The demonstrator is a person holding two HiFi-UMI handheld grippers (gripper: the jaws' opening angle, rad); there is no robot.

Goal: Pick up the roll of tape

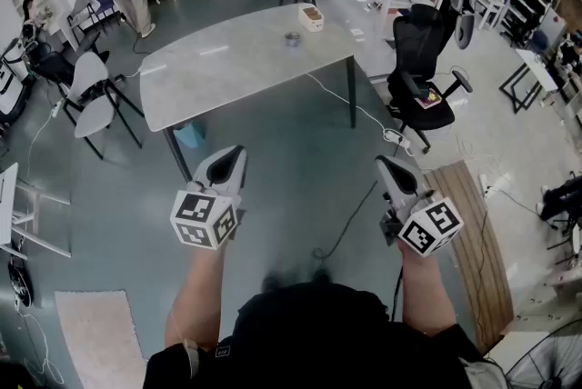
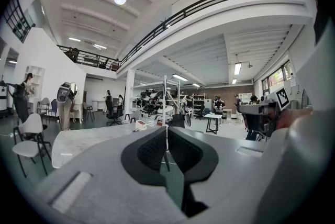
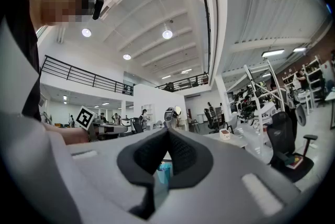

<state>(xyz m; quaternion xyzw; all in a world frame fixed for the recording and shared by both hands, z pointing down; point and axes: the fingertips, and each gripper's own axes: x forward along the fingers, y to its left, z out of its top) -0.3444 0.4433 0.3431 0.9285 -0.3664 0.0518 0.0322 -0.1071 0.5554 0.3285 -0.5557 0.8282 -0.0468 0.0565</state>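
Our left gripper (image 1: 236, 153) was closed and empty. The roll of tape (image 1: 292, 39) sat untouched on the table (image 1: 209, 74) well ahead. Our right gripper (image 1: 384, 162) was also closed and empty, so we judged the pickup not yet begun.

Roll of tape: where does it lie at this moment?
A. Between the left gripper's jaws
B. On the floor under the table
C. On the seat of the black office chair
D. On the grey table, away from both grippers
D: the roll of tape sits on the table, well ahead of the left gripper and the right gripper, both shut with nothing between their jaws.
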